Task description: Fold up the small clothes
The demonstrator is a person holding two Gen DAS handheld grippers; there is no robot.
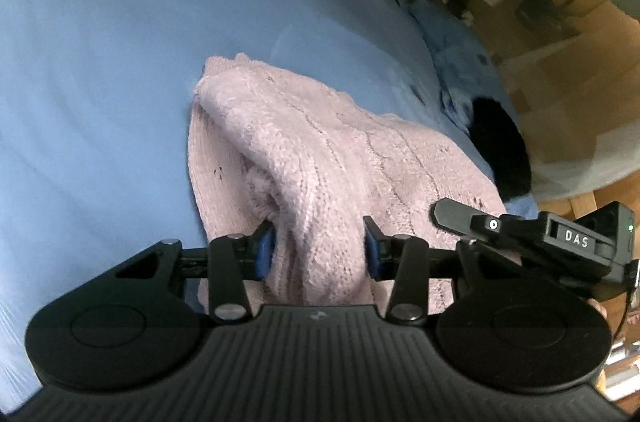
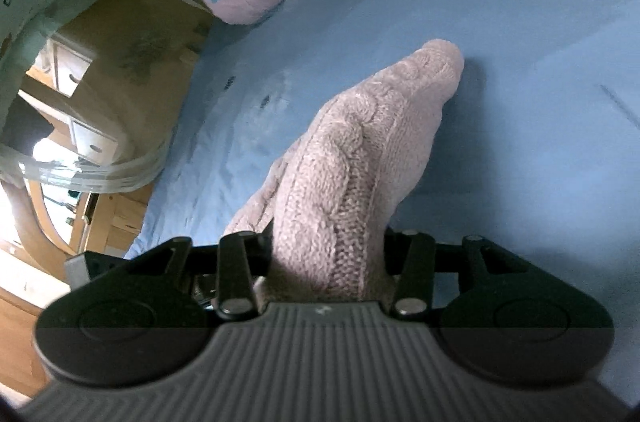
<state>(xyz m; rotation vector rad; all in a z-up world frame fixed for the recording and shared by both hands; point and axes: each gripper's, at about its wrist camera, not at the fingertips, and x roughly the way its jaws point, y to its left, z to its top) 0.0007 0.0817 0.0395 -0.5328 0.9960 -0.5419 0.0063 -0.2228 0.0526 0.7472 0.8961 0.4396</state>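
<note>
I have both sets of jaws clenched on the chunky pink cable-knit sweater (image 1: 320, 158), lifted over the blue bedsheet (image 1: 100, 82)

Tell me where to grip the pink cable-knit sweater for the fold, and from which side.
Grip the pink cable-knit sweater at its near edge, coming in low over the blue bedsheet. The knit bunches there into thick ridges. Left tool and right tool each already pinch one.
</note>
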